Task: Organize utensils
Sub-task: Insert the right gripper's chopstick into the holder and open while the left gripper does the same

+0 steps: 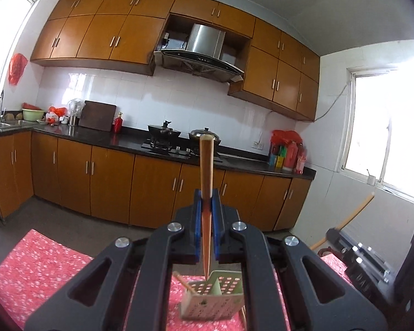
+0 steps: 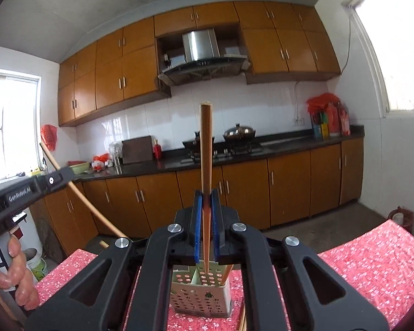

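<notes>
My left gripper (image 1: 206,197) is shut on a wooden chopstick (image 1: 206,165), held upright, its thin tip just above the pale green perforated utensil holder (image 1: 212,300) on the red flowered tablecloth. One chopstick (image 1: 182,280) leans in that holder. My right gripper (image 2: 206,197) is shut on another wooden chopstick (image 2: 206,149), also upright, its tip over the same holder (image 2: 201,298), where a chopstick (image 2: 226,274) stands in the right compartment. The left gripper's body (image 2: 27,190) shows at the left of the right wrist view, with the hand holding it.
The table has a red flowered tablecloth (image 1: 41,270). Beyond it are brown kitchen cabinets, a dark counter (image 1: 129,140) with pots on a stove (image 1: 168,138), and bottles (image 1: 289,154). A long wooden pole (image 2: 80,193) leans at the left. A bucket (image 2: 37,264) stands on the floor.
</notes>
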A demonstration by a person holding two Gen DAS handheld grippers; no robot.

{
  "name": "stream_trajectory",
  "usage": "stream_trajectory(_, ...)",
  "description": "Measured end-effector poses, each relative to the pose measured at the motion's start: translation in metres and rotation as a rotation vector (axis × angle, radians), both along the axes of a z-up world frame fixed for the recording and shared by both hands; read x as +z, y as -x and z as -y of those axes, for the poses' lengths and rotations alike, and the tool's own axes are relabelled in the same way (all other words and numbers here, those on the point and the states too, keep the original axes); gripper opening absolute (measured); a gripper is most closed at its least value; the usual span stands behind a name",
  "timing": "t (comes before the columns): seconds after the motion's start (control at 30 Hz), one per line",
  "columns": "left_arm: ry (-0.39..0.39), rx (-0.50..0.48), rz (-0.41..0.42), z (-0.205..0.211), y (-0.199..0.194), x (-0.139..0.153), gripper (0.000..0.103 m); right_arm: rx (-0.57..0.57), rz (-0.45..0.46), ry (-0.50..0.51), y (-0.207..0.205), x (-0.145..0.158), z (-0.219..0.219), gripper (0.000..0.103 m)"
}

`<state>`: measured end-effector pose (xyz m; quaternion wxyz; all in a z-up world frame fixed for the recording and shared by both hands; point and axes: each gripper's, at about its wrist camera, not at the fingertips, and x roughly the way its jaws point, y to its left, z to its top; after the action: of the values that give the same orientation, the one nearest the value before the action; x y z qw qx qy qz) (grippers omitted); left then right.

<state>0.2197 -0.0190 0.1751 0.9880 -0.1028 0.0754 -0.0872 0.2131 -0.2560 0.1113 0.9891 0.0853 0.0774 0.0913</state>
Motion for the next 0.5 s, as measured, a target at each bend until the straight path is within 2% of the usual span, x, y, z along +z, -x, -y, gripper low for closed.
stream_trajectory(0.3,-0.027,-0.005,-0.107,0.015,-0.047,-0.051,0.008,0.009,-0.114,-0.006,-0.022,-0.028,-0.002,0.007)
stream_trajectory(0.5,-0.03,-0.006,-0.149,0.013,-0.052,-0.06,0.011,0.011,-0.143,0.0,-0.023,-0.029,-0.004,0.008)
